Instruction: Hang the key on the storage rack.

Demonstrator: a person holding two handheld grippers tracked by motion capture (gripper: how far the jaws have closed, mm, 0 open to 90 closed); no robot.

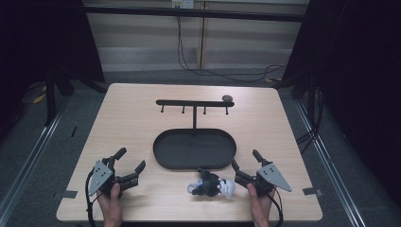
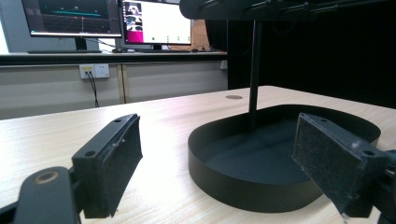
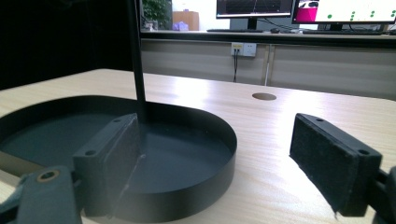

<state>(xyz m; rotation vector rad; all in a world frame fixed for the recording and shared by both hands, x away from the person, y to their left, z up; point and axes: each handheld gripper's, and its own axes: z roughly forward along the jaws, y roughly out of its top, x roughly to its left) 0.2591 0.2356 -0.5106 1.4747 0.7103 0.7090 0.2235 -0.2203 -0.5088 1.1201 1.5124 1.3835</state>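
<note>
Nothing looks done yet. The keychains (image 1: pixel 212 186), a dark-and-white bundle with a small ring, lie on the table (image 1: pixel 132 123) just in front of the tray (image 1: pixel 165 161), between the two hands and nearer the right one. The rack (image 1: pixel 194 103) rising from the tray has all its hooks bare. The left claw (image 1: pixel 126 164) rests wide open at the tray's left, holding nothing; the right claw (image 1: pixel 245 165) is likewise spread and empty, just beside the bundle. Picking up and hanging, judging by the rack, all remains.
</note>
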